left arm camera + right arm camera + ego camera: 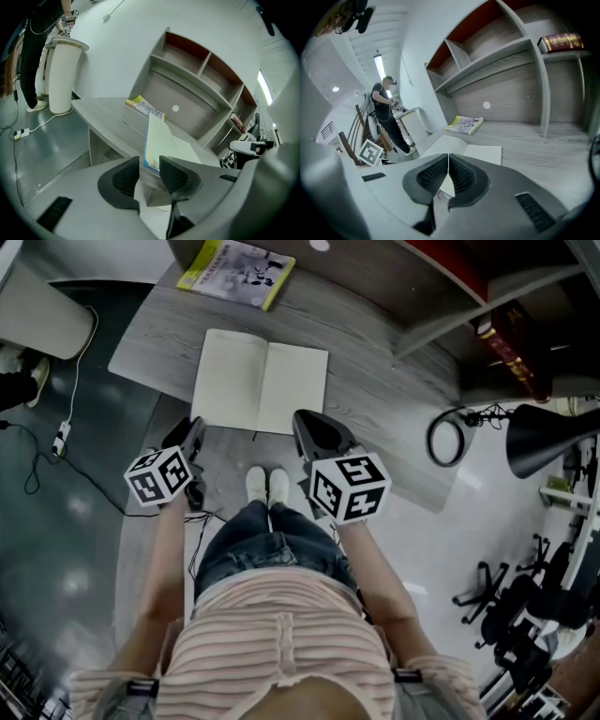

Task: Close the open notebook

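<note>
The left gripper (192, 432) (150, 161) hangs just off the near edge of the desk (375, 399). Its jaws stand apart. The near left corner of the notebook (261, 381) (159, 140) shows in the gap between them, and whether that corner actually reaches in between the pads cannot be told. The right gripper (309, 427) (448, 161) sits at the same near edge, by the notebook's near right corner. Its jaws meet at the tips with nothing held between them.

The notebook (483, 153) lies open on the desk with both blank cream pages facing up. Its lower edge runs close along the desk's near edge and a blue cover edge shows at the left. Past it, toward the far left corner of the desk, a yellow-edged magazine (236, 270) (143, 105) (465, 124) lies flat, well apart from the notebook. Behind that, at the desk's far edge, stands a grey shelf unit (197, 79) (501, 51) with red-backed upper compartments. A dark red book (511, 343) (560, 42) lies flat on a shelf at its right end.
</note>
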### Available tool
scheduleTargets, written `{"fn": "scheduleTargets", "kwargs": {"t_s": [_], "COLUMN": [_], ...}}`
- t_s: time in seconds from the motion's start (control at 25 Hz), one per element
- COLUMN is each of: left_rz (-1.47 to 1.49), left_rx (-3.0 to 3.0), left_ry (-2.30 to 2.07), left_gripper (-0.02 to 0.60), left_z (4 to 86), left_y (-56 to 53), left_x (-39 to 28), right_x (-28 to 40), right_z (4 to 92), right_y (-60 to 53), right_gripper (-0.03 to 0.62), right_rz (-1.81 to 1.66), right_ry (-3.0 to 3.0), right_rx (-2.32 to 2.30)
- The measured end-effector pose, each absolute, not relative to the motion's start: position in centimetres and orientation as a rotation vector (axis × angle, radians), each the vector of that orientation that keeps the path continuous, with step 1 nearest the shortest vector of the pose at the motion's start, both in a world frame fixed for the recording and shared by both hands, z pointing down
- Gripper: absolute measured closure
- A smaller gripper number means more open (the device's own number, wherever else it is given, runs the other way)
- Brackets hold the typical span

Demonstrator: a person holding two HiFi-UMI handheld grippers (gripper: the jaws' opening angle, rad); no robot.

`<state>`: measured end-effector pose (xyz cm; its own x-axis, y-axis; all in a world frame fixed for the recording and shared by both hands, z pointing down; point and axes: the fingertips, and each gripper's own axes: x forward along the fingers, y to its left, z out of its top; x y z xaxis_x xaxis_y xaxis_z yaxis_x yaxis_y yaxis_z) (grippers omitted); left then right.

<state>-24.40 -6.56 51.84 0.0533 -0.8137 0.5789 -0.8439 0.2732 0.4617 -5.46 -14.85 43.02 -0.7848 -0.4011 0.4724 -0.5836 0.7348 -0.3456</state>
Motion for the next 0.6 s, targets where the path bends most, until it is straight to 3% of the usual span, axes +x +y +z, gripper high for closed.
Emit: {"fn": "scheduleTargets", "kwargs": {"t_s": [0.6], "left_rz": [0.053], "left_rx": [1.581], "left_ry": [-1.729], "left_gripper": [0.543], "left_z": [50.5], "left_y": [-6.8], "left_x": [-24.4], "right_x": [-6.1], "right_z": [44.0], "right_y": [-14.1], "right_gripper": [0.576], "right_rz": [0.696], "right_ry": [-2.532], "right_rx": [0.760]}}
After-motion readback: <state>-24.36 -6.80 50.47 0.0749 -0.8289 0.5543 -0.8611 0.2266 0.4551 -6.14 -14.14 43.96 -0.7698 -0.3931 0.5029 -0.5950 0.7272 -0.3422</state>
